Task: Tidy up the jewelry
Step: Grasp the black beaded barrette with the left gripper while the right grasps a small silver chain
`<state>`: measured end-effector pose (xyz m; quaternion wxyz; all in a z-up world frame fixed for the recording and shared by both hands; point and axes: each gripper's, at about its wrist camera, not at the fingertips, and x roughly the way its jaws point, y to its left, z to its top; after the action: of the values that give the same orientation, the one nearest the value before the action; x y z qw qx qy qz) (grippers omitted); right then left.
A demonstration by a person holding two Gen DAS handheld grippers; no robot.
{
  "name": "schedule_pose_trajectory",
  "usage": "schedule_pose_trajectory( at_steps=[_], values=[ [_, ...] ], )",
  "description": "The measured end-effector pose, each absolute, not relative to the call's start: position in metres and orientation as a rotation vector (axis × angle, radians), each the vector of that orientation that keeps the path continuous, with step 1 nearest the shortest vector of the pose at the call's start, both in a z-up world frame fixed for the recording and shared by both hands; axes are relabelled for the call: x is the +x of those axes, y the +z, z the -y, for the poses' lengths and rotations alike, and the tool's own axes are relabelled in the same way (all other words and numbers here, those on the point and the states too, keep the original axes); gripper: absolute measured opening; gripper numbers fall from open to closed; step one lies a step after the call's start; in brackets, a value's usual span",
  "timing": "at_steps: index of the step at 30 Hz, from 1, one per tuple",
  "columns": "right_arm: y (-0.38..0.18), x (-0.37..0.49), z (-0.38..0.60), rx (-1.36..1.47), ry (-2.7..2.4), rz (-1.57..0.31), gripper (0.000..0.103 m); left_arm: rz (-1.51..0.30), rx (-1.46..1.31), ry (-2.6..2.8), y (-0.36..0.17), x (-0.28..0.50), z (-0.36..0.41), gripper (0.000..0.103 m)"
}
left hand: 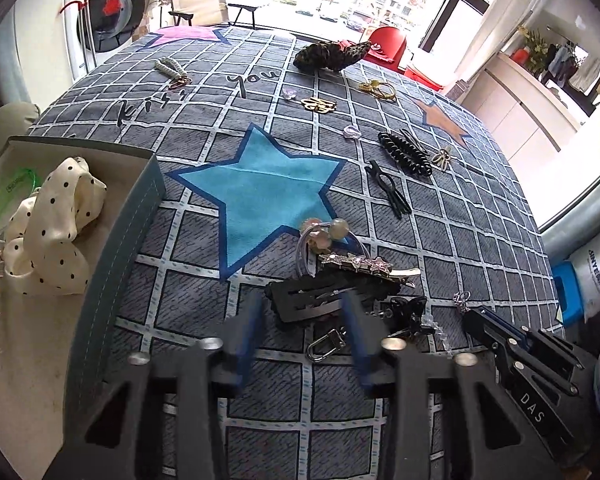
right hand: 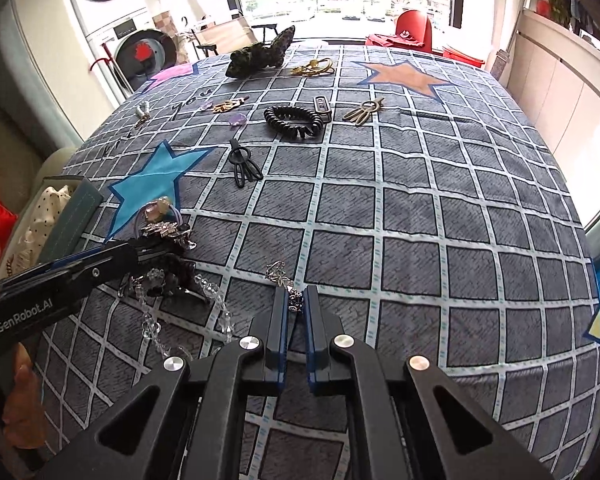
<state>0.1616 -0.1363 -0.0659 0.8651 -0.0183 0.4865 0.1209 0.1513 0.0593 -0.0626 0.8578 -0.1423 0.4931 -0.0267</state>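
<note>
My left fingers (left hand: 302, 300), seen along their own length: the two fingers stand partly apart and straddle a flat black snap clip (left hand: 308, 306) at the near edge of a tangled pile. The view is blurred here, so I cannot tell whether the pads press on the clip. Just beyond my fingertips lie a star-studded clip (left hand: 356, 264) and, past it, a beaded hair tie (left hand: 324, 232). A silver padlock charm (left hand: 326, 346) lies between my fingers, nearer to me than the clip. To the left of my left finger stands an open box (left hand: 140, 216) holding a polka-dot scrunchie (left hand: 52, 224) and a green bangle (left hand: 4, 200).

My right fingers (right hand: 296, 294): brought together and clamped on a silver charm (right hand: 278, 272), whose free end runs out ahead of the fingertips onto the checked cover (right hand: 420, 220). To the left of these fingers trails a clear bead chain (right hand: 220, 304), leading into the pile where my left fingers work.

Well ahead of both pairs of fingers, still loose on the cover: a black looped clip (right hand: 242, 164), a black coil hair tie (right hand: 294, 118), a bronze hand-shaped clip (right hand: 362, 112) and, farthest off, a leopard-print scrunchie (right hand: 260, 54)
</note>
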Motion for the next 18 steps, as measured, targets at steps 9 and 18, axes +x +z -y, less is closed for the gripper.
schedule_pose_trajectory(
  at_steps=[9, 18],
  values=[
    [-0.061, 0.15, 0.143, -0.001, 0.247, -1.023, 0.008, -1.0, -0.349, -0.094, -0.054, 0.144, -0.063, 0.01],
    [-0.045, 0.127, 0.146, 0.043, 0.261, -1.004, 0.008, -0.961, -0.332, -0.163, -0.03, 0.119, -0.057, 0.009]
  ],
)
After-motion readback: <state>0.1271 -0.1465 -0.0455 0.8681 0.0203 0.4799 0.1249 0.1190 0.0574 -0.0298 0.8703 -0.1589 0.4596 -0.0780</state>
